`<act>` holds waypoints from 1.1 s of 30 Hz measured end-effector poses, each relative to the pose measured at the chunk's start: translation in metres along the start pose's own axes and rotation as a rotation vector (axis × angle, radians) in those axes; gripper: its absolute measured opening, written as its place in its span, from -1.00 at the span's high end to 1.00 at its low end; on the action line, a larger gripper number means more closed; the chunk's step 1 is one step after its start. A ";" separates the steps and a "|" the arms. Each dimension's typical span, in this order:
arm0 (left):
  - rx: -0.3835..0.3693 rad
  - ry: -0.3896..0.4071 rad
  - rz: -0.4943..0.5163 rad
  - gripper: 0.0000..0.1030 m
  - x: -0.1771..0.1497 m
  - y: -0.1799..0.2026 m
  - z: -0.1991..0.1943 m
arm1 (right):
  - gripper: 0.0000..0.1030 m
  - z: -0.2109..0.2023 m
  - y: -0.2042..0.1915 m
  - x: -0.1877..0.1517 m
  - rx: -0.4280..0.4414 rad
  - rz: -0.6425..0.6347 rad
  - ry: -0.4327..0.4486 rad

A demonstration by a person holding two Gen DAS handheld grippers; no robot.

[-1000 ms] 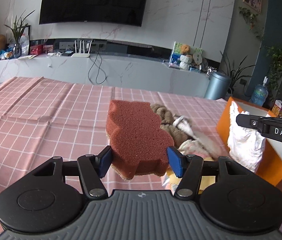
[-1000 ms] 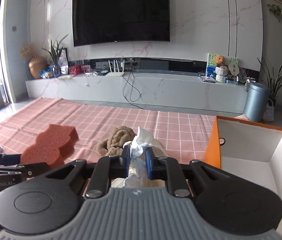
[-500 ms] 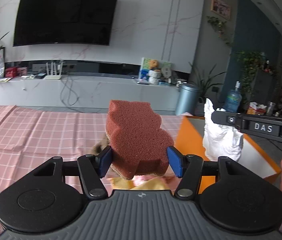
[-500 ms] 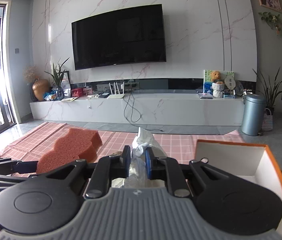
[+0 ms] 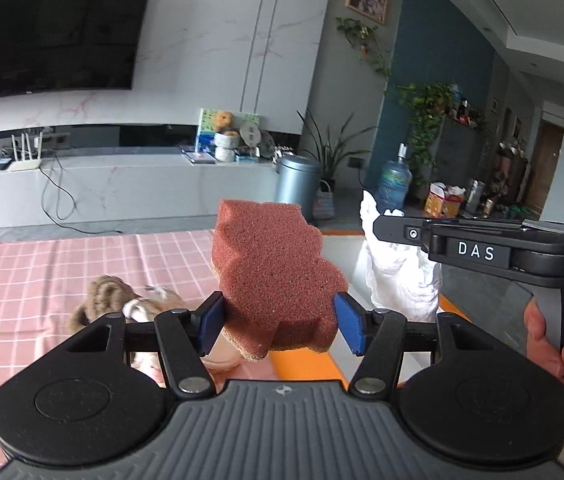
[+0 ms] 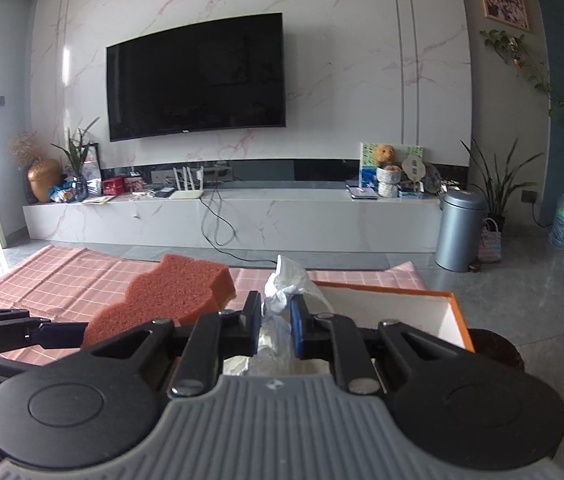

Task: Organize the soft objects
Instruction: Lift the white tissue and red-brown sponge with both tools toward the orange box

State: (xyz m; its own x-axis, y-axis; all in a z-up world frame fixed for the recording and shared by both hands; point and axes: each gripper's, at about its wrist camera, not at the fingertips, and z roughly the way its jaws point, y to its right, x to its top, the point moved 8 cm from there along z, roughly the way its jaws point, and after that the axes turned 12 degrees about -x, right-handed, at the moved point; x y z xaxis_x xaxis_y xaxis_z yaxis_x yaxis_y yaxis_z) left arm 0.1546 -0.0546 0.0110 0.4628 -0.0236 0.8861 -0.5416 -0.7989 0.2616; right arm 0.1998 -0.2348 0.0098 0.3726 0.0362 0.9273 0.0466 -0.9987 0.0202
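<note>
Sponge (image 5: 277, 272) clamped in left gripper (image 5: 279, 322), tissue (image 6: 282, 292) in right gripper (image 6: 275, 322); both now over orange box (image 6: 458, 312).

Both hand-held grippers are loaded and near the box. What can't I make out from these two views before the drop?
- Orange box floor: right wrist view, hidden by the white crumpled cloth and gripper body; left wrist view, by the brown sponge.
- Pile beside the brown knit item: left wrist view, blurred and covered by the left hand-held gripper.

Orange box (image 6: 456, 312): floor hidden behind right gripper (image 6: 275, 320), lower centre. Brown plush (image 5: 105, 300), lower left: partly covered by left gripper (image 5: 277, 322).
</note>
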 end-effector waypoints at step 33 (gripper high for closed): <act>-0.027 -0.071 -0.244 -0.32 -0.030 -0.012 0.042 | 0.73 0.031 0.046 -0.041 -0.132 0.017 -0.081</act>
State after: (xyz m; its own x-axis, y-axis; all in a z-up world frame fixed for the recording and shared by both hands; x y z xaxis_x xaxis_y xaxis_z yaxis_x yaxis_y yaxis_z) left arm 0.1768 -0.0699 -0.0345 0.6299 0.1255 0.7665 -0.4254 -0.7699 0.4757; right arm 0.2152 -0.2812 -0.0391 0.4461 0.0171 0.8948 -0.0803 -0.9950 0.0590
